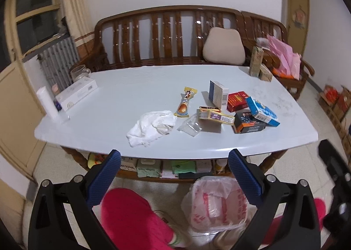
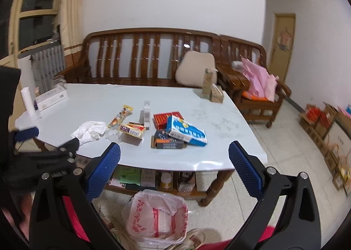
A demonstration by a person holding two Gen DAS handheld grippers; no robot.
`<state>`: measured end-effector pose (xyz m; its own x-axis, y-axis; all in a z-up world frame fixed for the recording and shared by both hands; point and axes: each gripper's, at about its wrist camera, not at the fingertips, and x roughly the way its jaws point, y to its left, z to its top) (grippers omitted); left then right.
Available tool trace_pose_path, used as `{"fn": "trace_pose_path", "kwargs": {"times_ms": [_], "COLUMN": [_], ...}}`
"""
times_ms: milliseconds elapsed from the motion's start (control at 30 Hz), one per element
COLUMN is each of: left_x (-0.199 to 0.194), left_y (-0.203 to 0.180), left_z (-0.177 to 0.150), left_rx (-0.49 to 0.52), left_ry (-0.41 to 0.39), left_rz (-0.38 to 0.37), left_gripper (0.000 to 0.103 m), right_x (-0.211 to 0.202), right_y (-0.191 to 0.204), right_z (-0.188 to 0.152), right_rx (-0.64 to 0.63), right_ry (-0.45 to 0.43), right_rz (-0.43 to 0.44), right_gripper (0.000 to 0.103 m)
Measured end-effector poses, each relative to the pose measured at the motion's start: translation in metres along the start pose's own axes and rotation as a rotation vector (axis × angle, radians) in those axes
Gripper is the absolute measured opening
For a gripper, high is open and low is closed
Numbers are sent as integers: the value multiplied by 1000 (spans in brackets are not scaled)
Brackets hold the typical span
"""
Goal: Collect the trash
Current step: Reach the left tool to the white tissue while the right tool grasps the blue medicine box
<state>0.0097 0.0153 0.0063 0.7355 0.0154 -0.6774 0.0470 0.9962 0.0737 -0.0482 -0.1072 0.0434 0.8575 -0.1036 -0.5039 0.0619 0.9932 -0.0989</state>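
Observation:
Trash lies on the white table (image 1: 114, 105): a crumpled white tissue (image 1: 151, 128), a clear plastic wrapper (image 1: 189, 127), a yellow snack wrapper (image 1: 186, 102), a yellow-purple carton (image 1: 214, 116), a white-blue box (image 1: 217, 95), a red box (image 1: 237, 101), a black-orange box (image 1: 249, 123) and a blue box (image 1: 262, 110) on top of it. The same pile shows in the right wrist view, with the tissue (image 2: 90, 131) and blue box (image 2: 186, 133). A bin lined with a white bag (image 1: 217, 204) stands on the floor in front of the table. My left gripper (image 1: 174, 175) and right gripper (image 2: 174, 173) are open and empty, before the table's near edge.
A tissue box (image 1: 76, 94), a white roll (image 1: 47, 103) and a glass jug (image 1: 79, 72) stand at the table's left end, two cartons (image 1: 260, 67) at the far right corner. A wooden bench (image 1: 166, 37) stands behind. A lower shelf (image 1: 175, 167) holds packets. Boxes (image 2: 324, 127) line the right wall.

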Motion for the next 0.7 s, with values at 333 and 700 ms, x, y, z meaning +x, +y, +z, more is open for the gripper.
{"fn": "trace_pose_path", "kwargs": {"times_ms": [333, 700], "left_x": [32, 102], "left_y": [54, 40], "left_z": [47, 62], "left_rx": [205, 395], "left_ry": [167, 440], "left_rz": [-114, -237], "left_gripper": [96, 96], "right_x": [14, 62], "right_y": [-60, -87], "right_z": [36, 82], "right_rx": [-136, -366], "right_ry": [-32, 81], "right_rz": [303, 433], "right_gripper": [97, 97]}}
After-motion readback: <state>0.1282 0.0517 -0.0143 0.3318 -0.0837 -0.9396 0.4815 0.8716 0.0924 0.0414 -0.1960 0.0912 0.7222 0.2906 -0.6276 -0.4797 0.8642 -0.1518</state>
